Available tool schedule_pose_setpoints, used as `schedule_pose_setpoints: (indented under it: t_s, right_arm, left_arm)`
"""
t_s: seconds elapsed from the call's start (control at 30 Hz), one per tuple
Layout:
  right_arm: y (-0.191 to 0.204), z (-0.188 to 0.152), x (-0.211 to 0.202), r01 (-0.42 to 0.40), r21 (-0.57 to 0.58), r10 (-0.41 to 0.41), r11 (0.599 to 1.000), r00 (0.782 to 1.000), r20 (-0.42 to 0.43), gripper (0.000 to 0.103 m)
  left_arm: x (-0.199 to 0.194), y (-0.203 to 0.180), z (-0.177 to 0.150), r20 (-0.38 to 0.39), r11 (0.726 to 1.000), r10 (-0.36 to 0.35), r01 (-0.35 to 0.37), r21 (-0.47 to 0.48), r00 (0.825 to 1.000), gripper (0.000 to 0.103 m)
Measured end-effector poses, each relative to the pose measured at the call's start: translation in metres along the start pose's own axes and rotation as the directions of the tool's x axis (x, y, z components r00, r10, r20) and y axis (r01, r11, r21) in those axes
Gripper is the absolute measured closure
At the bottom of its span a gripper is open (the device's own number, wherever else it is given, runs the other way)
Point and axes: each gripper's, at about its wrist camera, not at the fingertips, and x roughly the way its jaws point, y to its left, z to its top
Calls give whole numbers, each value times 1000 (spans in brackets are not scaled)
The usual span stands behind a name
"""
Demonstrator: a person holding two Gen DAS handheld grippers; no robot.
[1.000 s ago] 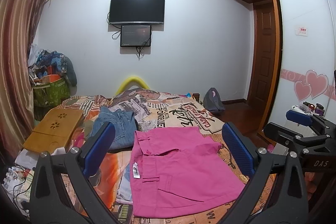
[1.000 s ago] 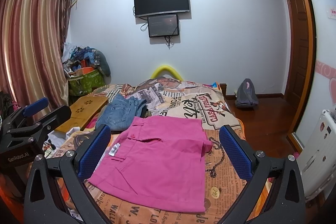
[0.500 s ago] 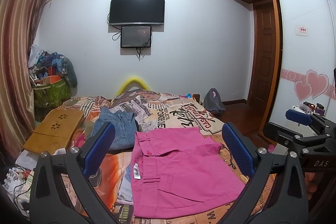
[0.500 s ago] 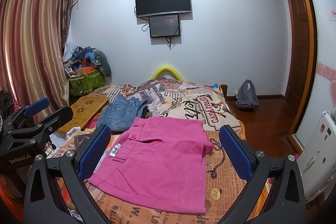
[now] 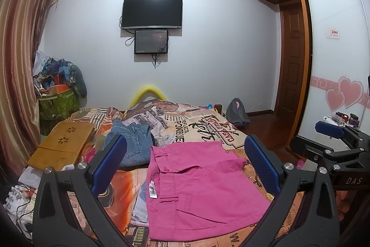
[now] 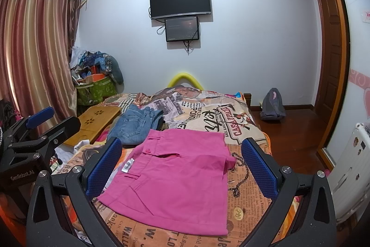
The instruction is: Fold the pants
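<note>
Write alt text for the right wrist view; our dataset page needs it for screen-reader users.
Folded pink pants lie flat on a bed with a newspaper-print cover, framed by the open right gripper, which holds nothing. Blue jeans sit behind them; the open left gripper shows at the left edge.

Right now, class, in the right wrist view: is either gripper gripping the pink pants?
No. The pink pants lie flat on the bed, while the right gripper hangs wide open above them and the left gripper is off to the side.

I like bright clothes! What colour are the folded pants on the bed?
The pants are bright pink, lying flat on the bed. The right wrist view shows them best.
</note>
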Motion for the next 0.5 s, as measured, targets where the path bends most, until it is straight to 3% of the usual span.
schedule_pose_setpoints:
  t_s: [0.5]
  right_arm:
    - [1, 0, -1, 1, -1, -1, 1000, 1000, -1, 0]
  left_arm:
    - [0, 0, -1, -2, 1000, -3, 3, -1, 1000, 0]
